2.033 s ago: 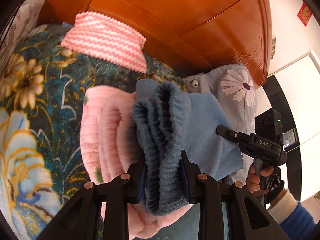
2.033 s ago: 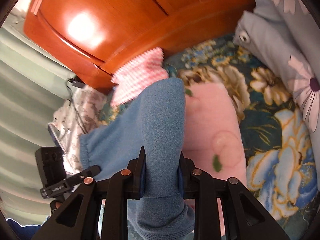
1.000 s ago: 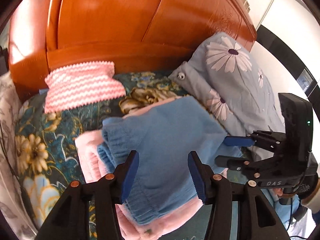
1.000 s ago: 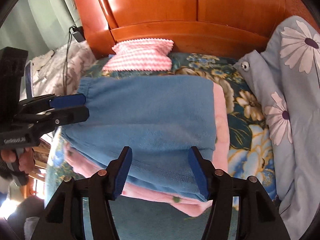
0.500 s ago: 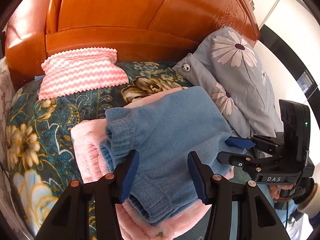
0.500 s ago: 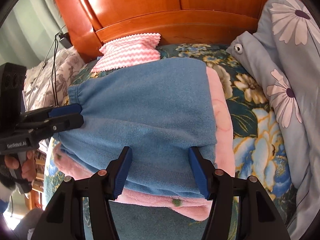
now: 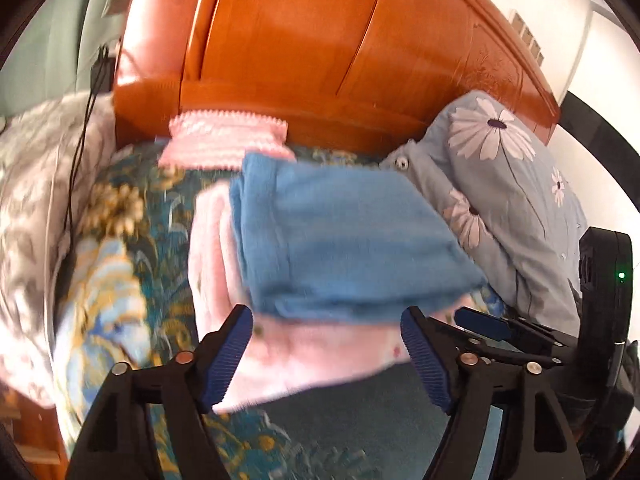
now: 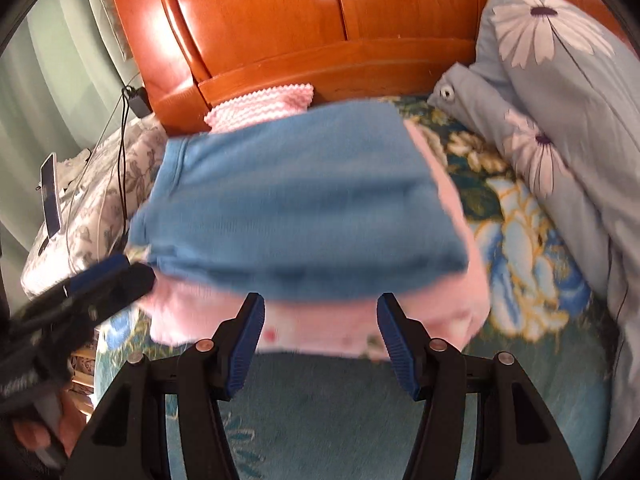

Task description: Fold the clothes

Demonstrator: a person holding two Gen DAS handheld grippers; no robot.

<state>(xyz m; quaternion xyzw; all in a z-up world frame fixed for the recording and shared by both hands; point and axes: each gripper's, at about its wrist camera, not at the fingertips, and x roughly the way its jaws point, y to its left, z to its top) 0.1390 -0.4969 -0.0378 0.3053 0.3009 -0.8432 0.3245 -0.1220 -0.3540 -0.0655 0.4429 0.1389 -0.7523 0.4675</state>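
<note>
A folded blue fleece garment point(image 7: 340, 236) lies on top of a folded pink garment point(image 7: 312, 352) on the floral bedspread; both also show in the right wrist view, blue point(image 8: 296, 196) over pink point(image 8: 320, 320). My left gripper point(image 7: 326, 356) is open and empty, just in front of the stack's near edge. My right gripper point(image 8: 320, 344) is open and empty, also at the stack's near edge. The right gripper shows at the right of the left wrist view point(image 7: 520, 336), the left gripper at the left of the right wrist view point(image 8: 100, 284).
A pink zigzag cloth point(image 7: 226, 140) lies against the orange wooden headboard point(image 7: 320, 52). A grey daisy-print quilt point(image 7: 512, 200) is bunched at the right. A white floral pillow point(image 8: 92, 188) with a black cable lies at the left. The floral bedspread point(image 8: 516, 252) surrounds the stack.
Both grippers, shut on the blue garment two seconds ago, have opened and let it lie on the pink one. Both have since pulled back toward the stack's near edge.
</note>
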